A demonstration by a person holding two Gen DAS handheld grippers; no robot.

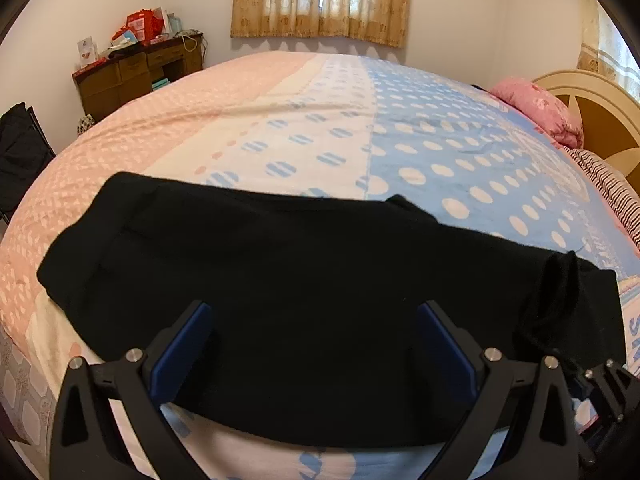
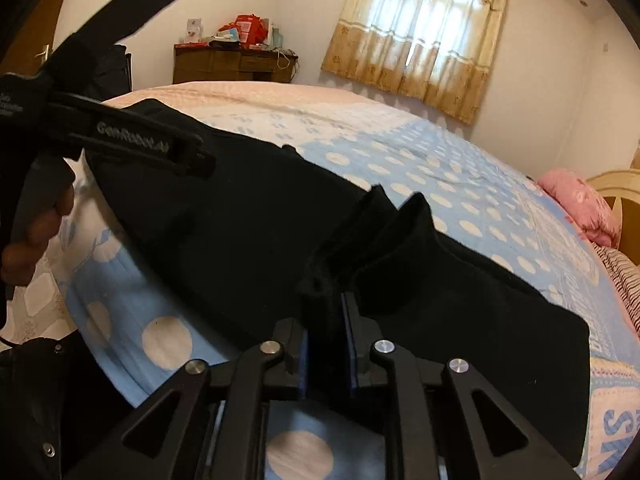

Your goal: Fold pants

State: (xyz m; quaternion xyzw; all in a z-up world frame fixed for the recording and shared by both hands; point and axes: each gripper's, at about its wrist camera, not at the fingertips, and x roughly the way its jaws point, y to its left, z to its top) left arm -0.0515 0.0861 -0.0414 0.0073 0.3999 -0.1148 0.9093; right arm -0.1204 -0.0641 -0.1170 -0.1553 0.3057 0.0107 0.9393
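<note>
While the left gripper [image 1: 312,320] stands wide open above the black pants [image 1: 280,280], the right gripper [image 2: 326,332] pinches a raised fold at lower centre.

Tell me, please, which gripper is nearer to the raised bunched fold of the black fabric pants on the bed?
Right. The right gripper has the raised fold rising from between its fingers. The left gripper hovers open over the flat middle of the black pants, away from it.

Black fabric pants [image 1: 280,280] lay folded on the bed.
They stretched in a long flat band near the edge, with one bunched fold standing up at one end.
</note>
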